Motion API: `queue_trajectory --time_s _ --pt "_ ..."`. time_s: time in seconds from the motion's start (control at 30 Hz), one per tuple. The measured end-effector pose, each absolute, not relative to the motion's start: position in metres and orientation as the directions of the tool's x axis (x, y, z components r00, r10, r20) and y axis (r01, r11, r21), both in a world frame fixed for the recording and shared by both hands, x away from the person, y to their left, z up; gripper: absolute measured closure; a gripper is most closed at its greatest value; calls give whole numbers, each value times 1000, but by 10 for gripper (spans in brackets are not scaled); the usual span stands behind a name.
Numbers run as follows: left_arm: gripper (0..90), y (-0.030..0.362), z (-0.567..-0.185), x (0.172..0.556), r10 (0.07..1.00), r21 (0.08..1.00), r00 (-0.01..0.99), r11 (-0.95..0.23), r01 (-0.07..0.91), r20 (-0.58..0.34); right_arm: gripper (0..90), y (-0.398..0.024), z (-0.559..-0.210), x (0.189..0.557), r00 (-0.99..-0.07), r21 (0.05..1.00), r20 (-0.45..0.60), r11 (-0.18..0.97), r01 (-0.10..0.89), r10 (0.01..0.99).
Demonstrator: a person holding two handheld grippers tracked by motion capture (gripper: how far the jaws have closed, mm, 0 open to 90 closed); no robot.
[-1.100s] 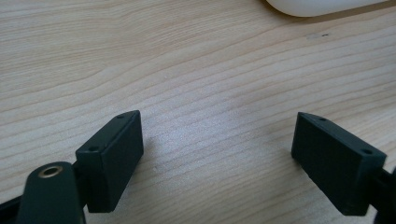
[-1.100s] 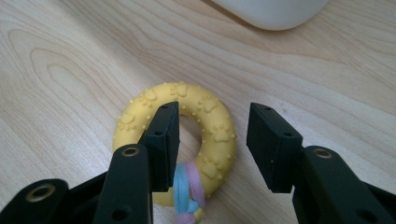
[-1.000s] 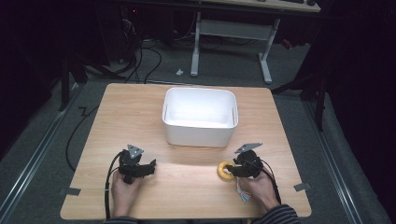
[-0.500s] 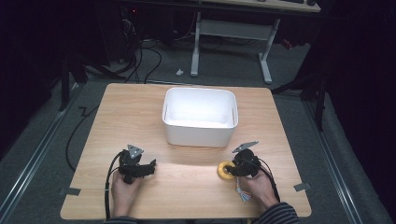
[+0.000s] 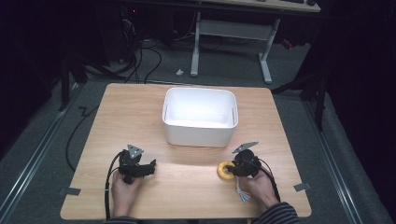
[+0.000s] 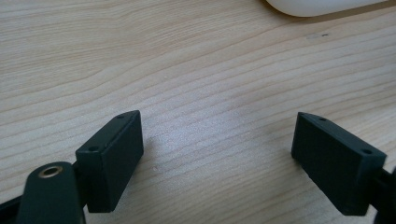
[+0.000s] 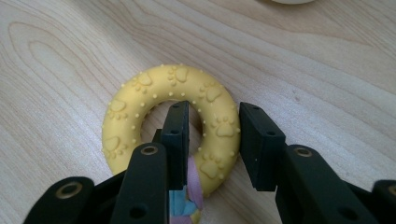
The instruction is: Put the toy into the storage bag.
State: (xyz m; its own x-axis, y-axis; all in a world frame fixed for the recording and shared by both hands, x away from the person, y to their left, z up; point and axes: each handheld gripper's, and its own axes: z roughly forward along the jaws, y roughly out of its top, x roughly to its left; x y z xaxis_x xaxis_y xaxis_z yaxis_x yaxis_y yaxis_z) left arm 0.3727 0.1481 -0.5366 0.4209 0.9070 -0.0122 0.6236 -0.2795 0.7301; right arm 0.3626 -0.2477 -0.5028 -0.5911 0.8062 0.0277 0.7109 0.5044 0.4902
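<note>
One yellow rubber ring with raised paw prints (image 7: pixel 171 122), one white rectangular plastic bin (image 5: pixel 200 116) and two hand-held grippers are counted on the light wooden counter (image 5: pixel 116 112). The ring lies flat near the counter's front right, and the right gripper (image 7: pixel 212 140) is set over its rim: one finger stands inside the hole, the other outside, and the rim is clamped between them, the fingers having just been closing. A pastel cord is seen beneath the ring's near edge. The left gripper (image 6: pixel 219 156) rests at the front left, its fingers spread wide over bare wood. The bin stands behind, well apart from the ring; nothing lies between them.
</note>
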Motion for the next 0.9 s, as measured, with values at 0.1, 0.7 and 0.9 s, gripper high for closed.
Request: queue_trajectory --time_s 0.1,0.7,0.9 --pt "170 148 -537 373 907 730 421 -279 623 -12 658 -248 -502 362 -591 493 31 502 710 806" --pt "169 148 -537 373 907 730 421 -279 623 -12 690 -260 -491 357 -580 557 40 463 689 814" --pt "169 148 -537 373 907 731 420 -279 623 -12 689 -267 -484 355 -575 583 44 447 679 817"
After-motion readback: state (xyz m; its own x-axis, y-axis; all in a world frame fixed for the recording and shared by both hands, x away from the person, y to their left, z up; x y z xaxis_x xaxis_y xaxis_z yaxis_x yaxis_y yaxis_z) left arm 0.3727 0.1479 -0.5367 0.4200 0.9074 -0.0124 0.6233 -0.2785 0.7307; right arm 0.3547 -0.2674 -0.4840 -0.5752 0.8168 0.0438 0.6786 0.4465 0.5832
